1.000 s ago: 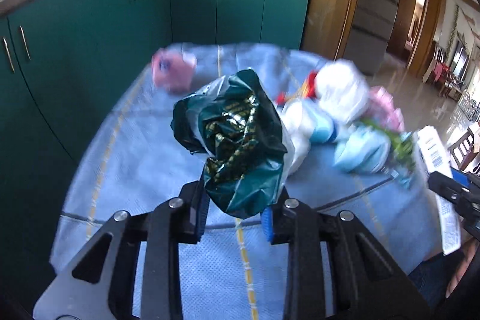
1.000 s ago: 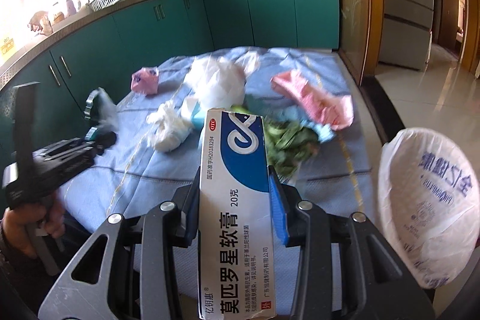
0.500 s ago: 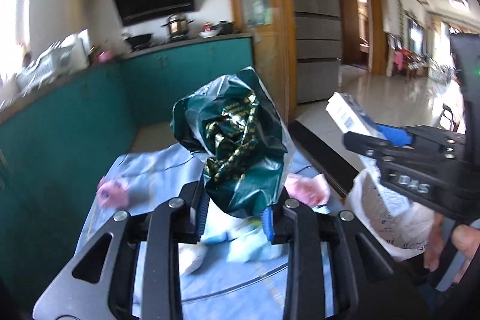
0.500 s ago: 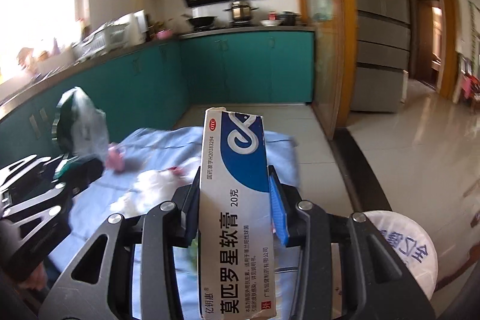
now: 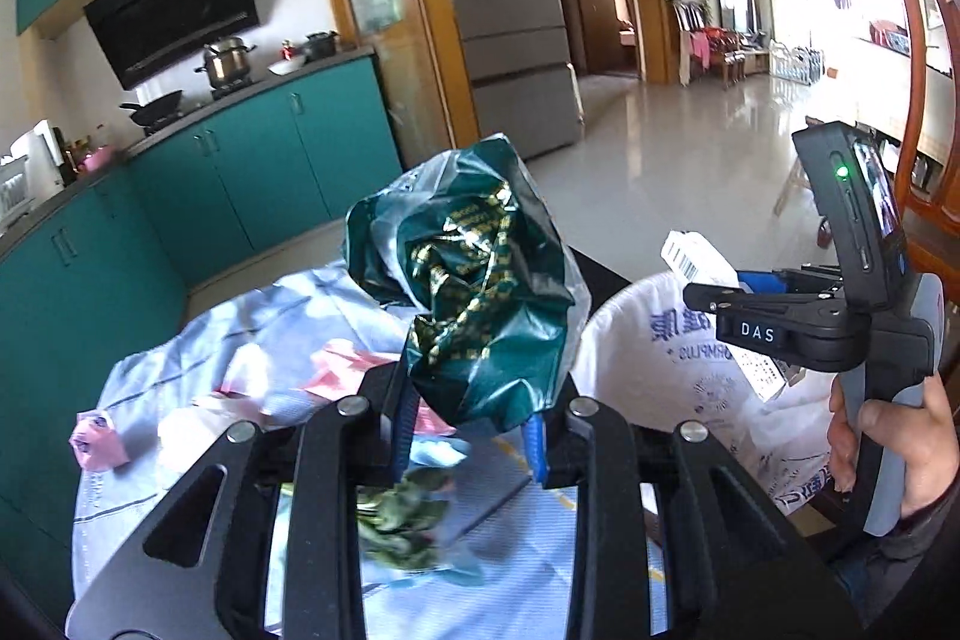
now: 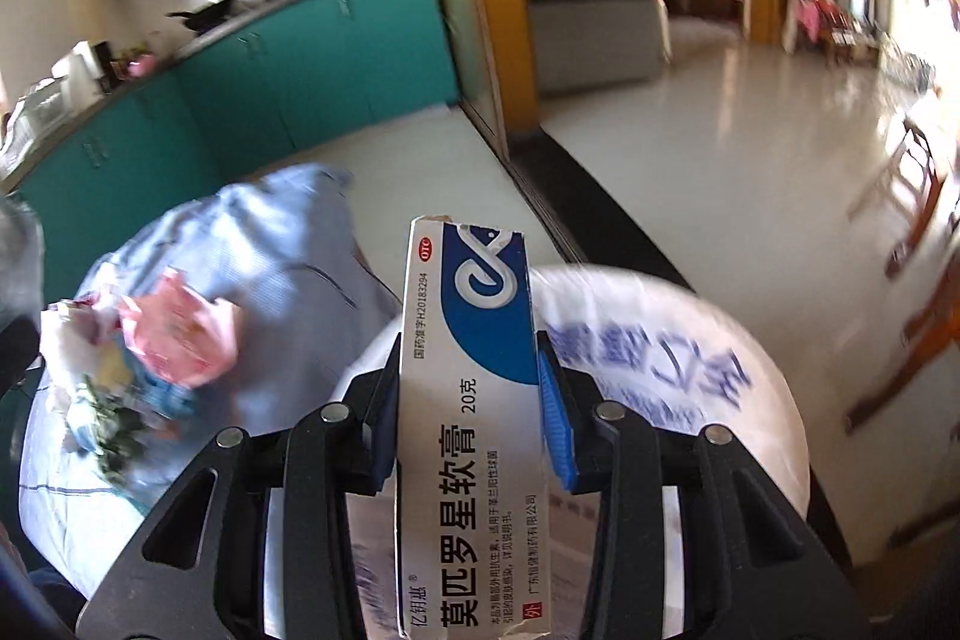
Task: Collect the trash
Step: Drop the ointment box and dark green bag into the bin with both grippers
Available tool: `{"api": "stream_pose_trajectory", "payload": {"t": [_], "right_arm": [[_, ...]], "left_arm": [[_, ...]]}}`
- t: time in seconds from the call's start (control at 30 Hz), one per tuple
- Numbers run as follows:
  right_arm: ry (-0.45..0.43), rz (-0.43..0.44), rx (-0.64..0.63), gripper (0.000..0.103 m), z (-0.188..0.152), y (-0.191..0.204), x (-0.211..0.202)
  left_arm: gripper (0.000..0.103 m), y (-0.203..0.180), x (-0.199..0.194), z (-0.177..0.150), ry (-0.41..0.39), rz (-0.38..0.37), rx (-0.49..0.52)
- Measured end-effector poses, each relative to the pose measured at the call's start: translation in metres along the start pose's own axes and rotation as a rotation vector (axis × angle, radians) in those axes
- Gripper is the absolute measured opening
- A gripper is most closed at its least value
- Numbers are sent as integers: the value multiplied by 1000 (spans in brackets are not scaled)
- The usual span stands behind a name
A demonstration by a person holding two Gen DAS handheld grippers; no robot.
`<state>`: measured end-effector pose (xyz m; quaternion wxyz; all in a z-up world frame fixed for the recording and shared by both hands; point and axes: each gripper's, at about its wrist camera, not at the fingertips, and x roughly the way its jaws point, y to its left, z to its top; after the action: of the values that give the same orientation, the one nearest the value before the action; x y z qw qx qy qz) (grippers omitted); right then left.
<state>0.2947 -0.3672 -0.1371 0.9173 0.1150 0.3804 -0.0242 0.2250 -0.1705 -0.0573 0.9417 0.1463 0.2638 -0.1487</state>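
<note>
A kitchen with teal cabinets [image 5: 252,172] along the wall, a black range hood [image 5: 174,10] above a steel pot [image 5: 225,61] at about eleven o'clock in the left wrist view, and a tall grey fridge [image 5: 504,10] at twelve. Pale glossy floor runs off toward a bright room at two o'clock.

The table wears a light blue cloth [image 5: 288,310], rumpled, with leftovers on it: pink crumpled wrappers [image 5: 348,364], a small pink bundle [image 5: 96,439] at nine o'clock near the cloth's edge, and wilted green leaves [image 5: 399,514] just below the left fingers.

Beside the table, at three o'clock, stands a bin lined with a white printed bag [image 5: 690,376], its mouth open; what lies inside I cannot make out.

The left gripper [image 5: 471,445] is clamped on a dark green crumpled bag [image 5: 474,292] with gold print, which bulges above the pads, over the table's edge next to the bin.

The right gripper [image 6: 474,412], in a person's hand [image 5: 894,436], pinches a blue-and-white ointment box [image 6: 471,400] by its long sides, upright between the blue pads, above the white bag's rim.
</note>
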Motion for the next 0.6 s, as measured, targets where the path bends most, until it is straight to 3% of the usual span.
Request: {"api": "stream_pose_trajectory", "payload": {"t": [0.07, 0.2, 0.4, 0.6], "right_arm": [[48, -49, 25, 40, -8, -11, 10], [107, -54, 92, 40, -13, -33, 23], [108, -80, 125, 40, -17, -48, 16], [116, -132, 171, 40, -21, -68, 11]], "left_arm": [[30, -3, 12, 1, 24, -19, 0], [30, -17, 25, 1, 45, -41, 9], [30, -30, 41, -3, 60, -95, 9], [30, -47, 74, -12, 125, -267, -19]]}}
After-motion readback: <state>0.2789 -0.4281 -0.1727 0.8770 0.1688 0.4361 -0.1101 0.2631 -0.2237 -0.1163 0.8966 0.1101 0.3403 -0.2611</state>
